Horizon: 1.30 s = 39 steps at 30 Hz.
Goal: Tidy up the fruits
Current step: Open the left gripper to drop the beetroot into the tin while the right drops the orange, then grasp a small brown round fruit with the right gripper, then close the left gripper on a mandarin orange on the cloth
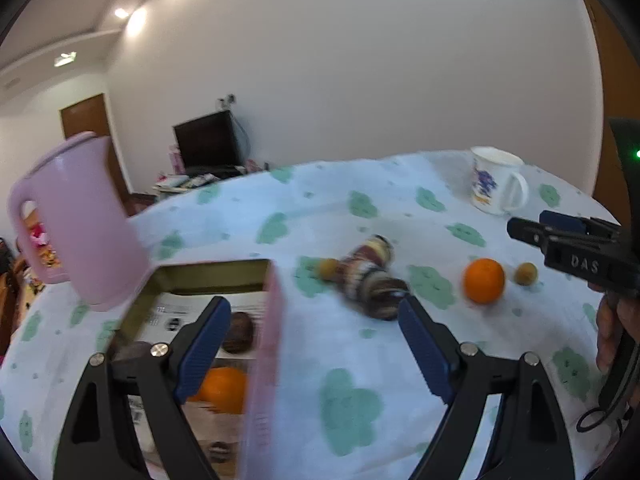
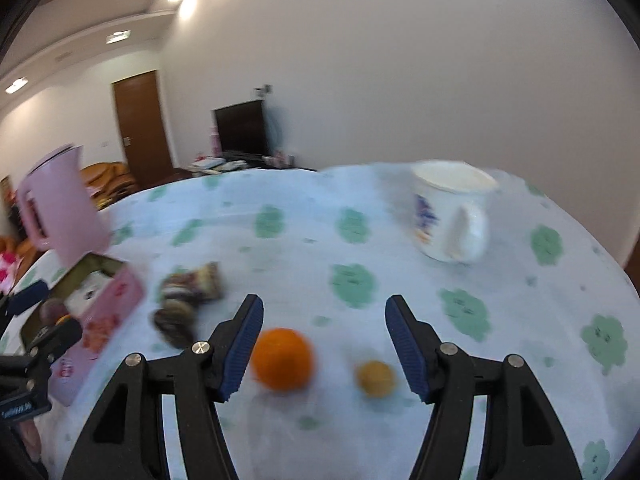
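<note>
**Mia:** What does the left camera see?

**Tom:** The left gripper (image 1: 308,344) has its blue jaws wide apart. Nothing is between them. Under it is a pink tin (image 1: 262,360) with gold insides. An orange (image 1: 222,390) sits in the tin, round and bright. A dark round fruit (image 1: 239,332) is in there too, a bit blurry.

**Mia:** Any fruit out of the tin?

**Tom:** Yes. A second orange (image 1: 483,280) lies on the cloth (image 1: 344,360), well right of the tin. A little yellow fruit (image 1: 525,273) is just beside it. Another little one (image 1: 329,268) is near the tin, touching a stripy bundle (image 1: 372,280). A pink jug (image 1: 80,224) stands behind the tin. A mug (image 1: 494,186) is far off, past the fruit.

**Mia:** And the right camera?

**Tom:** The right gripper (image 2: 324,344) has jaws apart too, holding nothing. The orange (image 2: 282,359) and the yellow fruit (image 2: 376,378) lie on the cloth between them, not touched. The tin (image 2: 104,312) is far left.
</note>
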### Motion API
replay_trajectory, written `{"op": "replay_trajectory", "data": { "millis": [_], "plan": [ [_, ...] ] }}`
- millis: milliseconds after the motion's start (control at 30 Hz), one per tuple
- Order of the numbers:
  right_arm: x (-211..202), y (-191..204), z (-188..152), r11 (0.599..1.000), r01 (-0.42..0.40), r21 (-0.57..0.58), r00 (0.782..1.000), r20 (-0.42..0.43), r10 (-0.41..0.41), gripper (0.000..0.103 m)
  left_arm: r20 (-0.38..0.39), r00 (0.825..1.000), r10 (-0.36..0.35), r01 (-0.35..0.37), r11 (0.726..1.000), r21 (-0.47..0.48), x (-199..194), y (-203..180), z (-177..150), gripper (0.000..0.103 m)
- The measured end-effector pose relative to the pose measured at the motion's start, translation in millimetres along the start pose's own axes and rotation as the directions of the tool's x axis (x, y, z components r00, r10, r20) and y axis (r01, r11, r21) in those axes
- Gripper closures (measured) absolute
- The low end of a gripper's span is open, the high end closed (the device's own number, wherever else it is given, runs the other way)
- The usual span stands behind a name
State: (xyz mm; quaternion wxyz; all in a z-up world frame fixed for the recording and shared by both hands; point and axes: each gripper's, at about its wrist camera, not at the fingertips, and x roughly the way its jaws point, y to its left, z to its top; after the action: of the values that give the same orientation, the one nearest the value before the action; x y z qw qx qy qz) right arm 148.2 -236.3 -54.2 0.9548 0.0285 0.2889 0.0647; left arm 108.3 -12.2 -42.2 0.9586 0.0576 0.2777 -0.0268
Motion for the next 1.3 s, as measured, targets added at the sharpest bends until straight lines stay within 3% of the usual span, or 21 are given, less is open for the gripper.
{"op": "replay_trajectory", "data": {
  "millis": [133,233,500,667,867,933,1000,1067,1267,1300],
  "plan": [
    [8,-21,-6,0.999,0.021,0.033,0.998,-0.053,-0.019,0.038,-0.049,0.998,-0.032,0.032,0.999,-0.001,18,-18,2,0.015],
    [13,-28,-14,0.999,0.028,0.037,0.995,-0.092,-0.024,0.050,-0.068,0.997,-0.036,0.036,0.999,0.008,27,-26,2,0.015],
    [33,-33,-21,1.000,-0.003,0.027,0.976,-0.219,0.009,0.052,-0.102,0.994,-0.039,0.041,0.999,0.020,42,-36,2,0.015],
    [45,-34,-25,0.999,-0.019,0.040,0.960,-0.280,0.030,0.071,-0.140,0.988,-0.070,0.067,0.997,-0.026,54,-29,2,0.017],
    [44,-26,-26,1.000,-0.014,-0.005,0.959,-0.281,0.013,0.075,-0.190,0.972,-0.137,0.124,0.989,-0.078,70,-29,3,0.038],
    [44,-27,-26,1.000,-0.015,-0.002,0.960,-0.281,0.014,0.074,-0.210,0.965,-0.154,0.138,0.986,-0.090,77,-30,4,0.051],
    [44,-28,-26,1.000,-0.017,0.002,0.960,-0.281,0.016,0.074,-0.222,0.960,-0.170,0.150,0.983,-0.101,81,-31,4,0.051],
    [45,-28,-26,1.000,-0.018,0.003,0.960,-0.281,0.018,0.074,-0.232,0.955,-0.185,0.166,0.981,-0.099,82,-33,3,0.058],
    [43,-29,-25,1.000,-0.026,0.008,0.961,-0.276,0.027,0.074,-0.223,0.954,-0.200,0.178,0.977,-0.115,79,-30,2,0.065],
    [43,-29,-25,1.000,-0.027,0.008,0.962,-0.273,0.028,0.074,-0.220,0.955,-0.201,0.180,0.977,-0.111,78,-31,3,0.084]
  ]
}}
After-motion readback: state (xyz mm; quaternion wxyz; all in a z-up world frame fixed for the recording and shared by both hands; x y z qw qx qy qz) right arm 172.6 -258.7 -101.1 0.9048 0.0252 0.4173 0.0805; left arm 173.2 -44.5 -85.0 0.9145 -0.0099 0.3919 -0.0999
